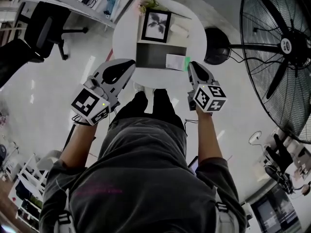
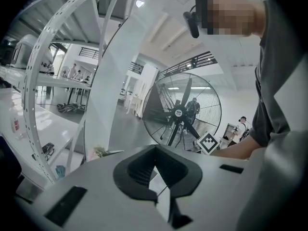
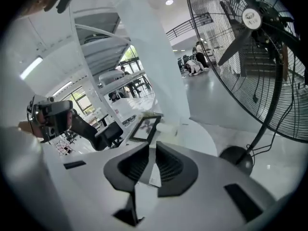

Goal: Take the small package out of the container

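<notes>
Your grey shirt [image 1: 141,169] fills the bottom of the head view, with both arms reaching forward over the near edge of the round white worktop [image 1: 124,42]. A dark, shallow container [image 1: 155,56] sits at that near edge, and a framed picture [image 1: 156,25] stands behind it toward the far edge.

The small package [image 1: 175,61] is a flat white piece with a green strip on its right end. It seems to lie in the container's near right corner. It looks thin and light, probably a soft sachet or a card-backed pack, so expect it to flex and perhaps slide if you push it flat-on. The best hold is likely the right end by the green strip, pinched across its thickness once that edge is lifted clear of the container wall.

Your right hand-held gripper [image 1: 190,65] hangs at the worktop's near right edge, with its tips just beside that green end. Whether they touch it is not clear. Its jaws stand a narrow gap apart and grasp nothing.

Your left hand-held gripper [image 1: 131,63] hangs at the container's left end, well apart from the package. Its jaw tips are clenched together and empty.
</notes>
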